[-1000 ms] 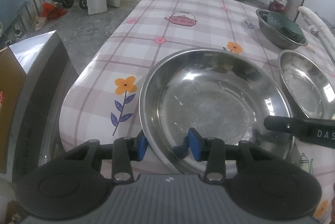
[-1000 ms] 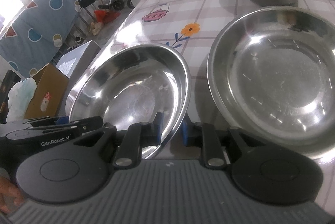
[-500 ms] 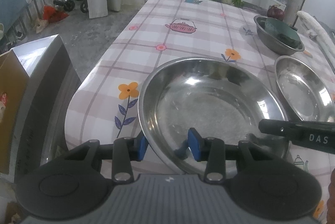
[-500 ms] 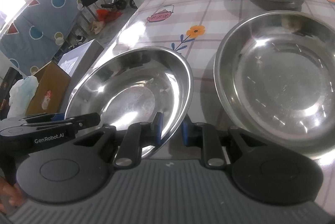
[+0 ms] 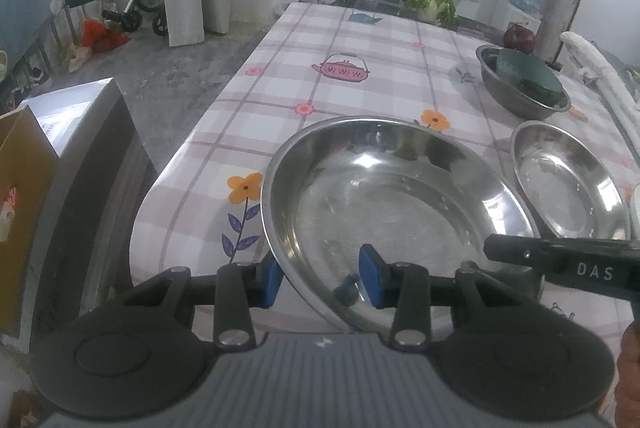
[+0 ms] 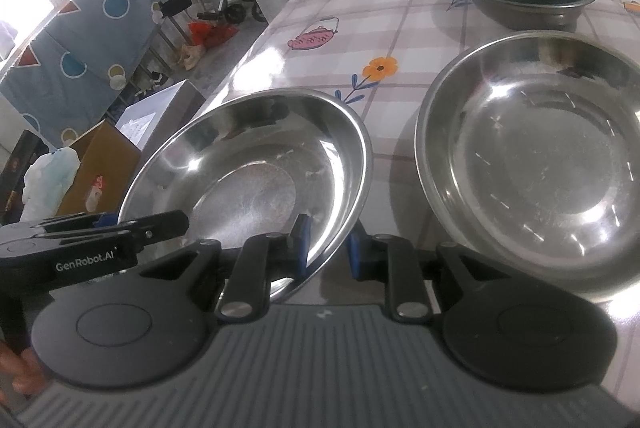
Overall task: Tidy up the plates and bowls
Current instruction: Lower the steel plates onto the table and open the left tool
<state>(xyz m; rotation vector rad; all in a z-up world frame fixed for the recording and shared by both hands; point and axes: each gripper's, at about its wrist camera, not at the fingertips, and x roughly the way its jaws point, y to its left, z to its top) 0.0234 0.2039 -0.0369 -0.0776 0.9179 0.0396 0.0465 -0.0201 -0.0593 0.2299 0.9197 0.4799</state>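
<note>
Left wrist view is showing me the left gripper (image 5: 322,276) sitting over the near left rim of the plate (image 5: 400,208). Its fingers (image 5: 372,276) are standing well apart: one pad is lying just outside the rim, the other is hanging inside the dish clear of the wall. So I am reading this gripper as open around the rim, not clamping it.

On the right wrist view the right gripper (image 6: 328,248) is straddling the near right rim of the same plate. Its pads are sitting close together, one on the inner wall and one behind the rim. I am judging that as a pinch on the plate. Two holds on opposite sides are making sense to me, since a wide, shallow, slick dish would swing from a single pinch.

The plate is lying at the near end of the tabletop (image 5: 360,40), close to its left edge. From the right side its left part is looking raised, though I cannot tell whether it is clear of the cloth. A second plate (image 5: 568,188) is resting just to its right, and farther off a steel bowl (image 5: 520,100) is holding a green bowl (image 5: 528,76).

The plate is round polished steel with a flat floor, a sloping wall and a thin rolled rim, and it is throwing bright glare.
</note>
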